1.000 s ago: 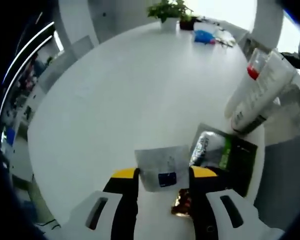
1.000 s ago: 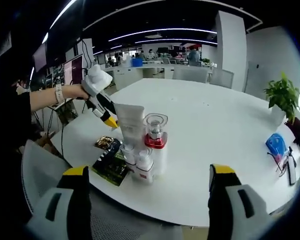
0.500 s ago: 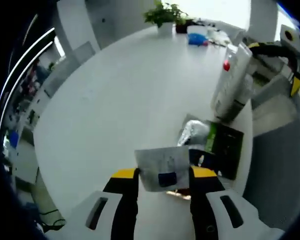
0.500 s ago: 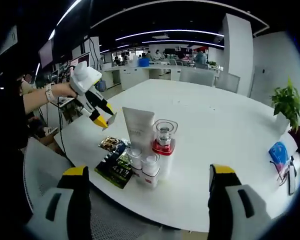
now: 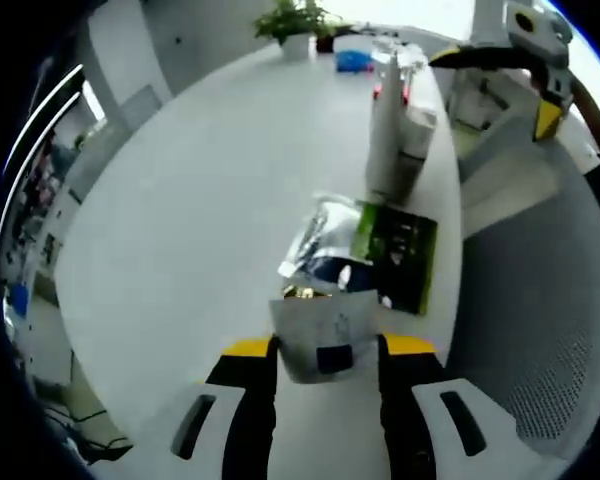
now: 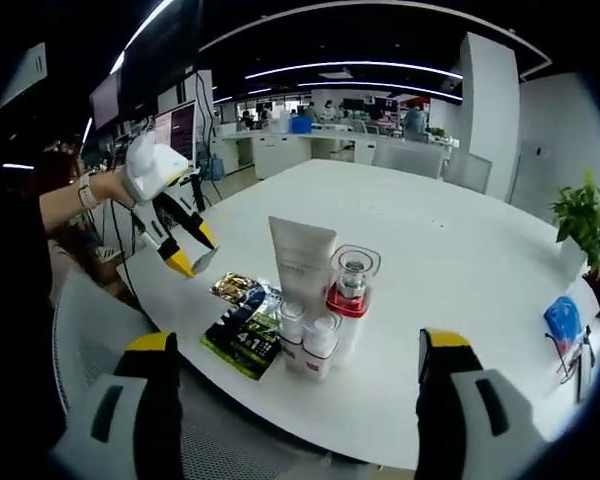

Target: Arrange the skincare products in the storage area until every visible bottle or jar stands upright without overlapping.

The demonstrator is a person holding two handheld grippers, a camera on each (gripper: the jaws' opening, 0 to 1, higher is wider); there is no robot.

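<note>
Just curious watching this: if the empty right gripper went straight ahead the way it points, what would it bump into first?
Probably the cluster of upright skincare products: the small white bottles at its front, with the red-collared bottle and white tube just behind. Depth is hard to judge.

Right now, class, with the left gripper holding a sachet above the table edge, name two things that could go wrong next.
1. The left gripper pinches the silver sachet by one end, near the table edge; if it slips, it may fall to the floor.
2. The white tube, red-collared bottle and small bottles stand tightly clustered beside the flat sachets; a sweep there could topple them.
</note>
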